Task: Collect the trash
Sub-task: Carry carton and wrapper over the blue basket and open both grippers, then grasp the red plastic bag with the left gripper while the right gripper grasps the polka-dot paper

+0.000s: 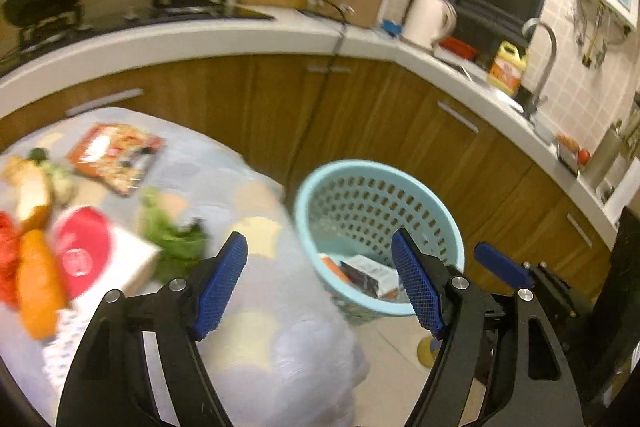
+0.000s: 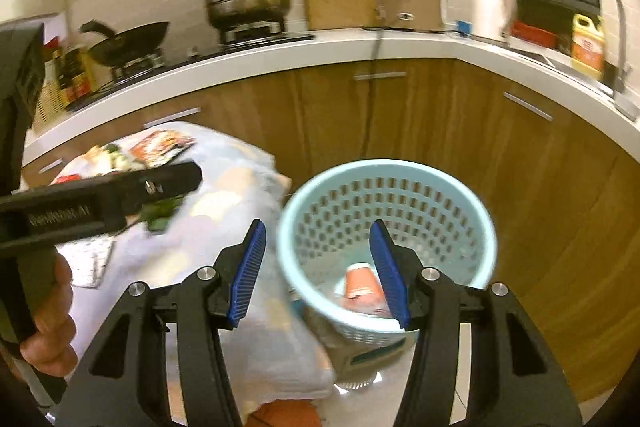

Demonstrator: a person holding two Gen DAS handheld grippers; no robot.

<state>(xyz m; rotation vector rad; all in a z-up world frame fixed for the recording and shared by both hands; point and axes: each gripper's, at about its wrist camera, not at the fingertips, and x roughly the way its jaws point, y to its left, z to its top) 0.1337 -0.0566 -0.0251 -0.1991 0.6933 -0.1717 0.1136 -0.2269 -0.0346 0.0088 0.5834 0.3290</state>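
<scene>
Left gripper (image 1: 320, 283): jaws spread, nothing between the pads. Right gripper (image 2: 318, 275): jaws spread, empty, poised above the near rim of the light-blue perforated basket (image 2: 456, 187). Basket stands on the floor just beside the cloth-covered table (image 1: 256, 211), at about 3 o'clock from it. In the basket: a crumpled orange wrapper (image 2: 360, 285) and a dark-and-white packet (image 1: 368, 275). On the table, toward 9–10 o'clock in the left view: red snack packet (image 1: 116, 157), green leaves (image 1: 172, 235), orange bottle (image 1: 38, 283).
</scene>
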